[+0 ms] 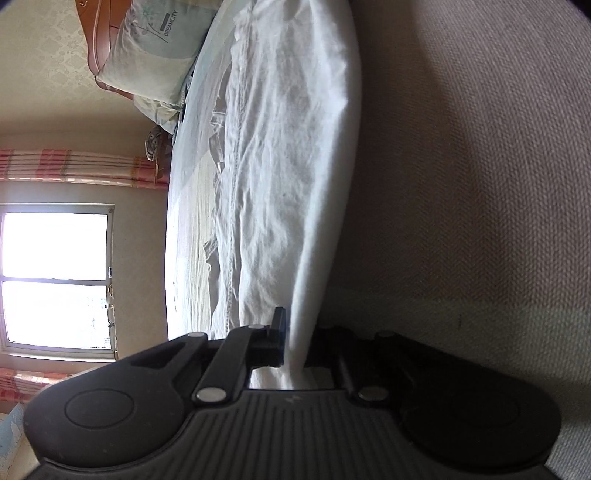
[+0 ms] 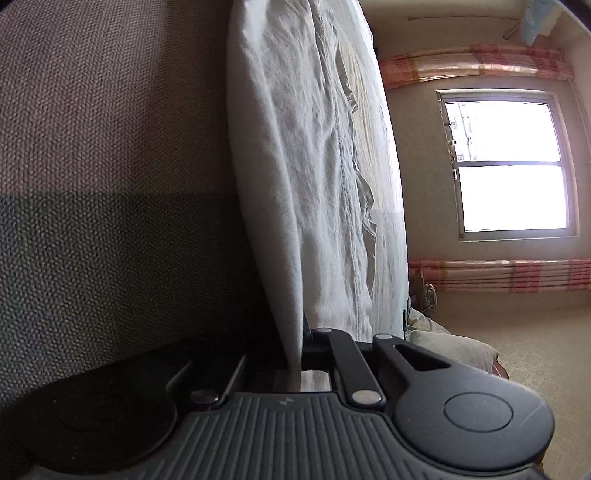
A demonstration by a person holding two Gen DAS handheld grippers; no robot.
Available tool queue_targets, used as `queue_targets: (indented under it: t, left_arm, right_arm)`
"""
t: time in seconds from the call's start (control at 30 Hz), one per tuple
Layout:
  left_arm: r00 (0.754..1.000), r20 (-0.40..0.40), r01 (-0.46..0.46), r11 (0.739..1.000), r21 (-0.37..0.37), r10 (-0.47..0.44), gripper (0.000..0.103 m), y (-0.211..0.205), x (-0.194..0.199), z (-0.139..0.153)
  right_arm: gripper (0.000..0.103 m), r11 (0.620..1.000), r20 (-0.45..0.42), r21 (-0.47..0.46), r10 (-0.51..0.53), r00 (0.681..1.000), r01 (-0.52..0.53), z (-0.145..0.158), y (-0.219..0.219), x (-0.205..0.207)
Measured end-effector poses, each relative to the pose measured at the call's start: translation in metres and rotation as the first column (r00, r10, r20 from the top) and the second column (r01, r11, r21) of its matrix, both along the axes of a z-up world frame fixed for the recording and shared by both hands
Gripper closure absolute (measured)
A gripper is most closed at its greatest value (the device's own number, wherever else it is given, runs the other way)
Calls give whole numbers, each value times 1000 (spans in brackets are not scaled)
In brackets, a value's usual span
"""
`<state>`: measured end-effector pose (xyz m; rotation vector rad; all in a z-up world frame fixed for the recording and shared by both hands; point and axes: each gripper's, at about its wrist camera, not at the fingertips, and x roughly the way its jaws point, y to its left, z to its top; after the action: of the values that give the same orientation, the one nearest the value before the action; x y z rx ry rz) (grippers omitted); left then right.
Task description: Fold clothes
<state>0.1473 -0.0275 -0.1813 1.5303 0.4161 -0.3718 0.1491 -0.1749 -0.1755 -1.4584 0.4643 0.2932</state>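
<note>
— Woven grey-brown bedding [image 1: 480, 184] filled the largest part of both views, didn't it?

— It did, with a darker band across it. The cameras were rolled sideways, so the bed [image 2: 92, 129] stood like a wall, on the right in the left wrist view and on the left in the right wrist view.

— And the garment?

— White, crumpled cloth [image 1: 280, 166], lying on the bed and stretched between the two claws, a stitched seam running along it. In the right wrist view the same cloth [image 2: 295, 166] ran straight up from the fingers.

— Behind it?

— A bright window [image 2: 509, 162] with pink striped curtains [image 2: 480, 66], a pale pillow [image 1: 155, 44] printed DREAMCITY against a wooden headboard [image 1: 98, 33].

— The claws themselves?

— The left gripper [image 1: 295, 343] was pinched nearly closed on an edge of the cloth, which passed down between its fingers. The right gripper [image 2: 295, 350] was clamped on the other end in the same way.

— Any containers?

— I saw none.
</note>
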Motion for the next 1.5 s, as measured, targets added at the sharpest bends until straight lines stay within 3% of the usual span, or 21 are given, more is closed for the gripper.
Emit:
queue_targets:
  t: [0.13,0.5,0.93,1.07,1.5]
  left_arm:
    - [999,-9,-31,999,-6,31,103,2,0,-2]
    - [999,-37,-39,998,-52,37,103,8,5,6]
    - [1000,23,5,996,-90,-3,103,14,10,39]
    - [1000,13,20,996,-87,-19,103,19,-7,45]
    - [997,-43,64,996,-60,-67,103,32,-103,53]
  right_arm:
    - [93,1000,4,27,2,1000,-2,-1,-2,4]
    - [95,999,-41,25,24,999,-23,8,-7,11]
    - [97,996,-104,84,33,994,-25,52,-9,13]
    - [97,994,-136,101,46,990,-32,63,-8,3]
    - [97,992,-263,104,95,960,-70,84,-7,-82]
